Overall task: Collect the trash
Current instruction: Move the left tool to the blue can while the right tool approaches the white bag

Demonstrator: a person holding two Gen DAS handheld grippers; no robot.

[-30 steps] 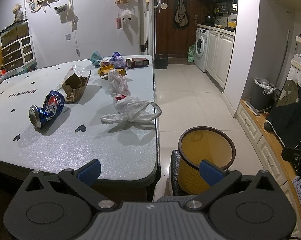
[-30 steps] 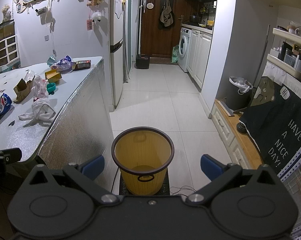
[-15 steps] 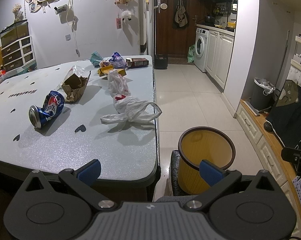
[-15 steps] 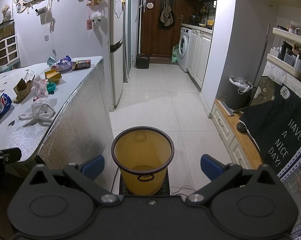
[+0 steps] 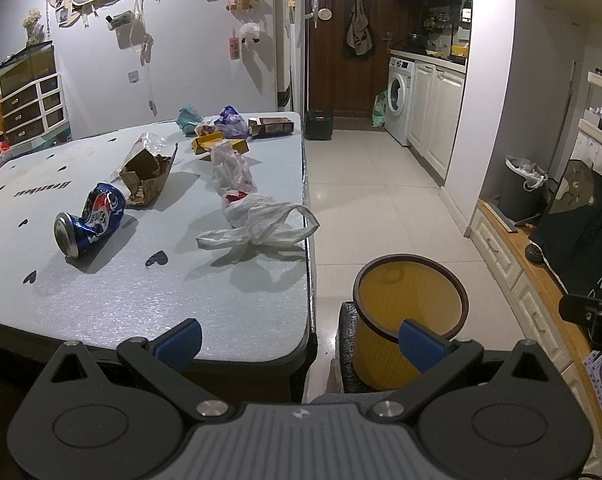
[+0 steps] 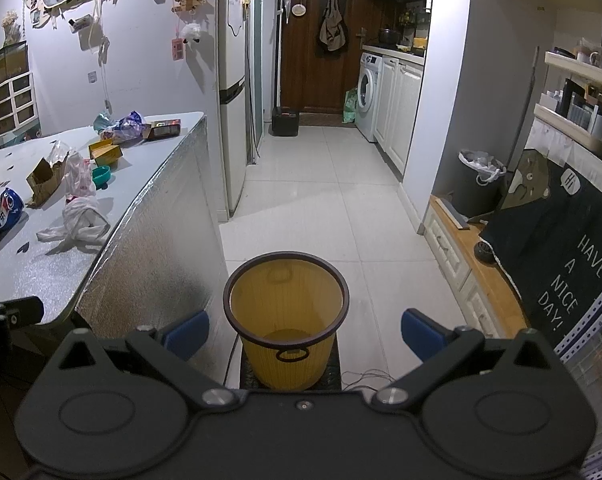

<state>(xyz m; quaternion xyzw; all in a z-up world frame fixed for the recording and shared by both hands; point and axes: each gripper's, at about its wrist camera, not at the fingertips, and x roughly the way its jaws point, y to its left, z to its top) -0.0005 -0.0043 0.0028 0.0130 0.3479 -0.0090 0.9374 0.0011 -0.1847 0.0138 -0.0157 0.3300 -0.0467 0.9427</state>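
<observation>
Trash lies on the grey table: a crushed blue soda can, a torn brown paper bag, a white plastic bag, yellow boxes, a purple wrapper and a dark box. A yellow bin with a dark rim stands on the floor beside the table's near right corner. My left gripper hangs open above the table's near edge, holding nothing. My right gripper is open right above the yellow bin, also with nothing in it. The white plastic bag and the can show at left in the right wrist view.
A small teal bowl sits on the table. A fridge stands past the table's far end. White cabinets and a washing machine line the right wall, with a lined grey bin beside them. A tiled aisle runs to a brown door.
</observation>
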